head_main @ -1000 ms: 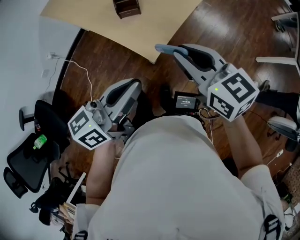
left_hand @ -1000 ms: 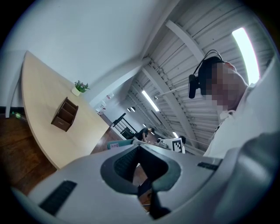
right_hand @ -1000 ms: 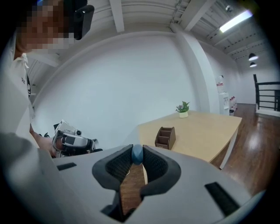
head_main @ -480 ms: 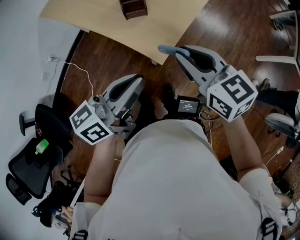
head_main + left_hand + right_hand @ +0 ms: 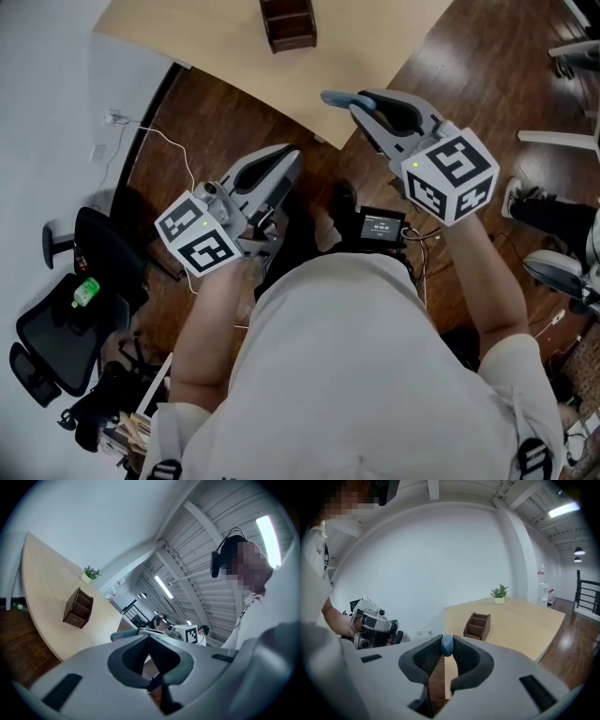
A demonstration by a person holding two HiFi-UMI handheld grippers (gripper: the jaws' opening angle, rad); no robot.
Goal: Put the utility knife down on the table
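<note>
Here the right gripper [image 5: 354,103] tilts downward, clamping the utility knife [image 5: 329,96].

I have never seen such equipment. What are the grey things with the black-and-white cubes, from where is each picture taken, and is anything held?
There is no robot: a person holds a two-jaw gripper in each hand, and the marked cubes belong to them. The head view comes from a camera on the person's head, looking down. The two gripper views come from cameras riding on the grippers, looking along the jaws. The right gripper is shut on a blue-grey utility knife, not yet put down. The left gripper has its jaws together and holds nothing. On the pale table stand a brown organiser and a small potted plant.
</note>
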